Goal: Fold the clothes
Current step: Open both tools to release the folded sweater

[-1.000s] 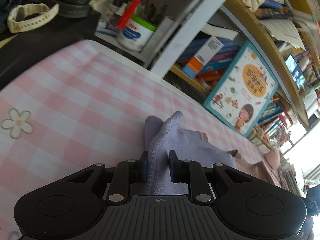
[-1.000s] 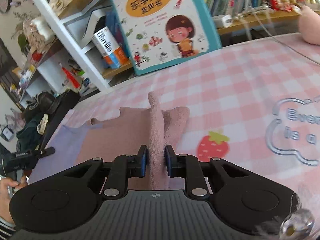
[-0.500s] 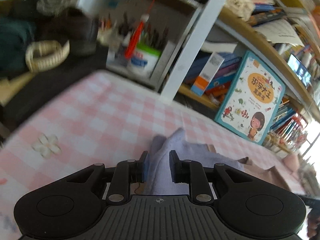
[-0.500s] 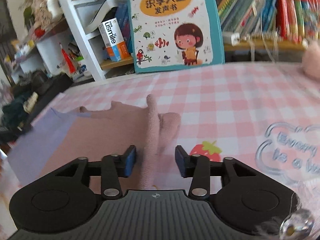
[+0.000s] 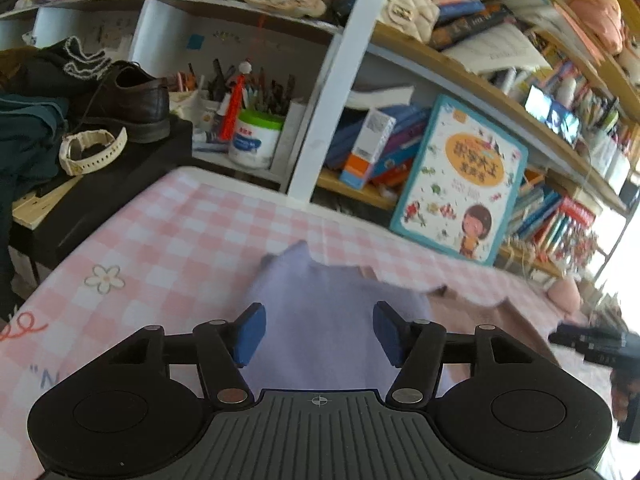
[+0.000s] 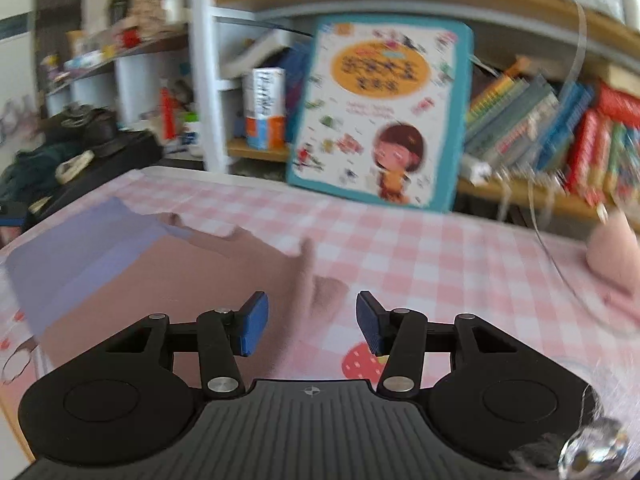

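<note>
Left wrist view: the left gripper (image 5: 316, 334) is seen with jaws well apart, having just been opening; the lilac end of the soft knitted lilac-and-dusty-pink garment (image 5: 332, 320), pinched a second ago, is now released and lies flat below the blue pads (image 5: 250, 334) on the pink-and-white checked tablecloth (image 5: 172, 240).

Right wrist view: the right gripper (image 6: 310, 322) is likewise part-open and empty, its jaws having just opened. The pink end's raised ridge, gripped earlier, is settling, untouched. This fold is judged laid down; a fresh grasp is probably needed next.
</note>
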A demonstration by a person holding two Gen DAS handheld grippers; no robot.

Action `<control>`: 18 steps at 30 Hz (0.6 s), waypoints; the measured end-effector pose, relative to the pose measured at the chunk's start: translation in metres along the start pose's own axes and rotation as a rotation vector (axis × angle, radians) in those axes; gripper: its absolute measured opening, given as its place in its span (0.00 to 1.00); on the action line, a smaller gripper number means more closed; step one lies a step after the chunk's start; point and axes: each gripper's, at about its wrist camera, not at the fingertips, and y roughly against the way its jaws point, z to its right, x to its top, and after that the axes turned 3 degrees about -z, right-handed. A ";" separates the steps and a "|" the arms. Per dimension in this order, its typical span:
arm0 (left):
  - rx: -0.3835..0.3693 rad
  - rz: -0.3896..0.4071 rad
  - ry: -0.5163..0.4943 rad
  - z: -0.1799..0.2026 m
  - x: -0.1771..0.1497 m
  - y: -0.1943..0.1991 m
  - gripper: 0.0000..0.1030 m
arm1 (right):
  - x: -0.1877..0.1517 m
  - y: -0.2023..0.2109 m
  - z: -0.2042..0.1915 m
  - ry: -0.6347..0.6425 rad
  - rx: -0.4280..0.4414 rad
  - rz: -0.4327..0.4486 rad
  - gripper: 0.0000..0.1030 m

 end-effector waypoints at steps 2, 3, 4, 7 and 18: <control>0.014 -0.018 -0.009 0.007 -0.005 0.003 0.65 | 0.001 0.004 -0.003 0.045 0.025 0.018 0.45; 0.019 -0.022 -0.011 0.009 -0.007 0.005 0.67 | 0.002 0.005 -0.005 0.062 0.035 0.030 0.45; 0.025 -0.027 -0.013 0.012 -0.009 0.007 0.68 | 0.001 0.006 -0.006 0.074 0.046 0.036 0.45; 0.042 -0.036 -0.018 0.020 -0.016 0.013 0.68 | -0.001 0.004 -0.008 0.088 0.097 0.034 0.45; 0.082 -0.083 0.166 0.020 -0.040 0.020 0.68 | -0.023 -0.001 -0.018 0.160 0.239 -0.017 0.45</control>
